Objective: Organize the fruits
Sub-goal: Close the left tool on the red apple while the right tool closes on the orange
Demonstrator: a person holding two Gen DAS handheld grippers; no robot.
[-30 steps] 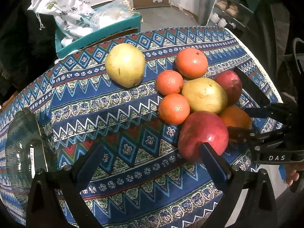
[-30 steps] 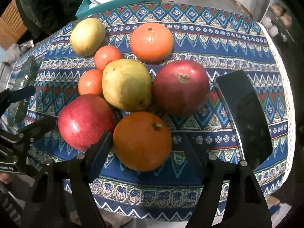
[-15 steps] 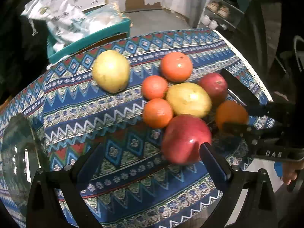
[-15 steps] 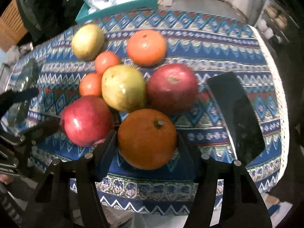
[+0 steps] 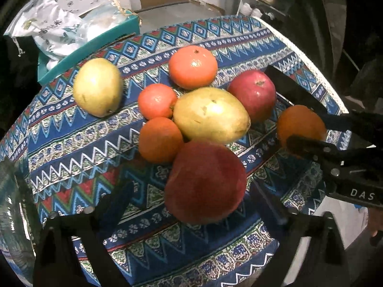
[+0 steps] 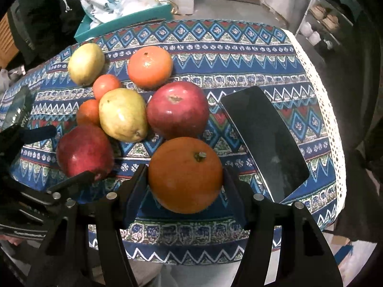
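- Fruits lie bunched on the patterned tablecloth [image 6: 239, 55]; the stemmed orange [image 6: 185, 174] sits at the six o'clock edge of the pile, close to the table's near edge.
- Right gripper [image 6: 184, 179] has closed on that orange, both fingers touching its sides.
- Left gripper [image 5: 191, 203] is spread wide around the red pomegranate [image 5: 205, 181], not yet pinching it.
- Risk: the round, smooth orange could squirt out if lifted by a shallow grip and roll off the edge.
- Risk: closing on the pomegranate may nudge the pear [image 5: 210, 116] at twelve o'clock, scattering the small tangerines.
- A dark phone [image 6: 263, 141] lies at three o'clock, within bumping range.
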